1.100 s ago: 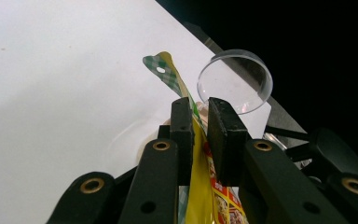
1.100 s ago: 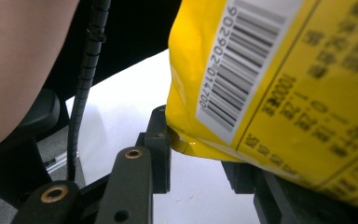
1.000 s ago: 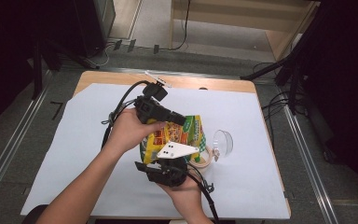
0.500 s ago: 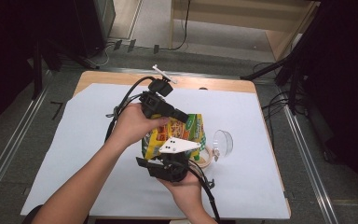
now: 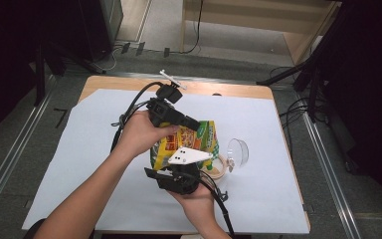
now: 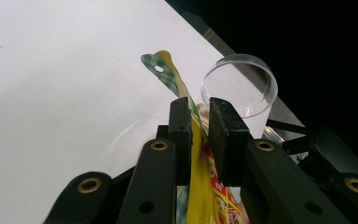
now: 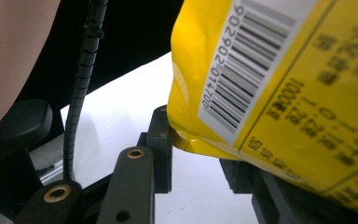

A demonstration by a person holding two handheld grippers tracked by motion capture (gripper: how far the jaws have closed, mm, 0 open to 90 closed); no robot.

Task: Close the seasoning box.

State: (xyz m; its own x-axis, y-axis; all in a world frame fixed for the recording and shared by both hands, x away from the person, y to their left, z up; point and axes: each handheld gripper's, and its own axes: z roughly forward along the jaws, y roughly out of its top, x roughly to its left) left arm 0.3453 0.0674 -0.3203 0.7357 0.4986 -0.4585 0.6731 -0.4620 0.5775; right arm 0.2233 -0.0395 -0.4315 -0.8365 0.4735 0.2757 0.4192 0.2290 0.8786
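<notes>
The yellow snack bag [image 5: 186,144] is held up off the white sheet [image 5: 79,149] near the table's middle, caught between both grippers. In the left gripper view its green-checked top seam [image 6: 168,77] rises between the two black jaws, which are pressed against the bag's edge from either side, so the left gripper [image 6: 199,135] is clenched on the yellow snack bag [image 6: 200,196]. In the high view that left gripper [image 5: 191,123] sits at the bag's 11 o'clock, wrapped by the left hand [image 5: 139,132].

In the right gripper view the bag's barcode panel [image 7: 256,60] hangs over the jaws; its lower corner sits between them, touching the left jaw, though whether the right gripper [image 7: 200,154] truly pinches it I cannot tell. In the high view the right gripper [image 5: 176,179] is at the bag's 6 o'clock, with the right hand [image 5: 196,204] beneath it.

A clear plastic cup [image 5: 238,152] lies on its side at the bag's 3 o'clock, just beside a roll of tape [image 5: 216,167].
</notes>
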